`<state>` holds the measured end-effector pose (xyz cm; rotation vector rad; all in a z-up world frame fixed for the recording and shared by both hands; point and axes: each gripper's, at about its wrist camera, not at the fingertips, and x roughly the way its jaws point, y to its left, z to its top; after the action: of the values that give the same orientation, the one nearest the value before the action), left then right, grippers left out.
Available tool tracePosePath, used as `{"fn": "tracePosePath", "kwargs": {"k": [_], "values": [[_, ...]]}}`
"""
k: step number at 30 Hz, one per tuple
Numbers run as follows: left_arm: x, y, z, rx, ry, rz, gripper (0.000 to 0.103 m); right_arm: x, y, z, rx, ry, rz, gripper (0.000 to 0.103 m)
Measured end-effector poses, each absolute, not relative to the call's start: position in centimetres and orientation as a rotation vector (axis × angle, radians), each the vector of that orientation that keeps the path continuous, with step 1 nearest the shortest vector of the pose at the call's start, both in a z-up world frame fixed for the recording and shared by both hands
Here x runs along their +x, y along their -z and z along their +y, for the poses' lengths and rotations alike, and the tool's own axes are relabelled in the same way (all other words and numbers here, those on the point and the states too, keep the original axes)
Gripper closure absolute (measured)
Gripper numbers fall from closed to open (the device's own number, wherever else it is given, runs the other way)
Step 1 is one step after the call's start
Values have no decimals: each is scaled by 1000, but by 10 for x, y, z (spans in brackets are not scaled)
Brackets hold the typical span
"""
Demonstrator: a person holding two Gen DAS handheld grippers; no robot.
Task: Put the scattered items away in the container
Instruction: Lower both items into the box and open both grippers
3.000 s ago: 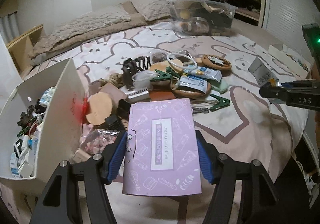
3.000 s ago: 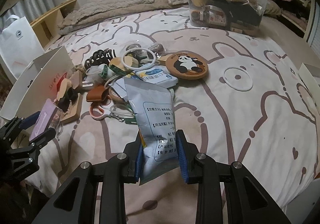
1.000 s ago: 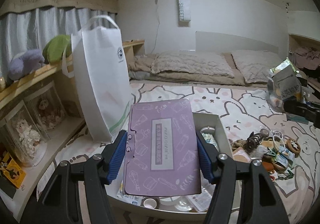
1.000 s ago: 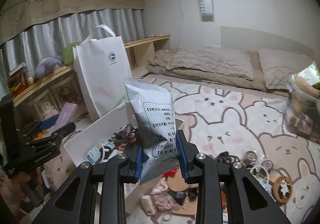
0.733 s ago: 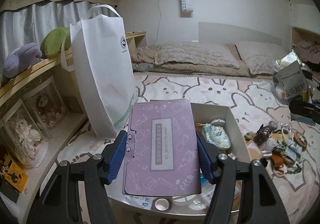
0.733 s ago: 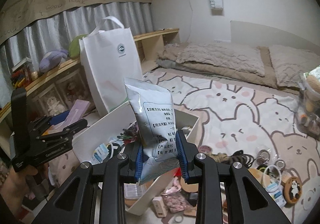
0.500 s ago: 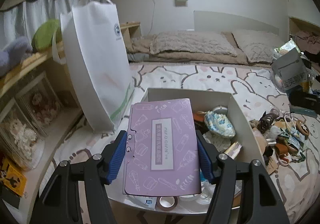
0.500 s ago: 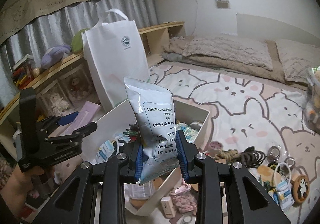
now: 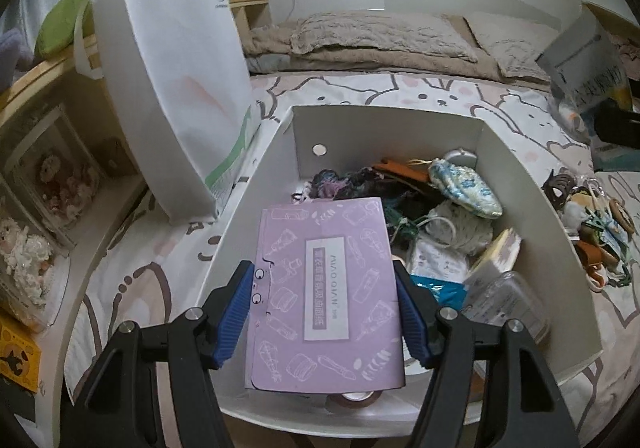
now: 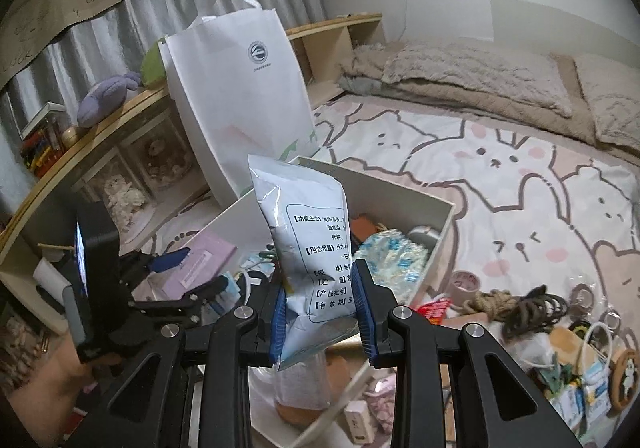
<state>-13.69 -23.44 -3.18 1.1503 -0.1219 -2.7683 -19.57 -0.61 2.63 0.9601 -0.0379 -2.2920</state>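
As our left claw (image 9: 324,312) let its jaws spread, the purple card (image 9: 326,296) sat between the blue pads (image 9: 236,312) with its far end over the box (image 9: 520,183). Our right claw (image 10: 320,312) was pinching the silver pouch (image 10: 308,240) tight, holding it up over the same box.

We thought the card could go wrong first. It hung over the near wall of the box, so as the jaws opened it might tip on that wall and slide back out onto the bed (image 10: 520,175). It could also land on the roll of tape (image 9: 356,400) under it and sit crooked.

The pouch was tall and floppy. If we let go too high, it might catch the rim and fall outside.

The two claws were near each other over one box, so they might bump.

The box was already quite full at the far end, with more open room near us. A white bag (image 9: 176,87) stood just beside the left wall, so we had little room there. On the right, more small things (image 10: 560,328) lay loose on the bed.
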Motion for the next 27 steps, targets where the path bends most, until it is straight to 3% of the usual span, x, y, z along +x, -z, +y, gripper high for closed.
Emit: {"fn": "tracePosePath", "kwargs": {"k": [3,27], "values": [[-132,32,-240,1129,2773,-64,24,-202,-23,-20,977,2267,-21,72],[-112,16,-246,1101,2796,-10,24,-264,6,-101,1150,2126,82,72]]}}
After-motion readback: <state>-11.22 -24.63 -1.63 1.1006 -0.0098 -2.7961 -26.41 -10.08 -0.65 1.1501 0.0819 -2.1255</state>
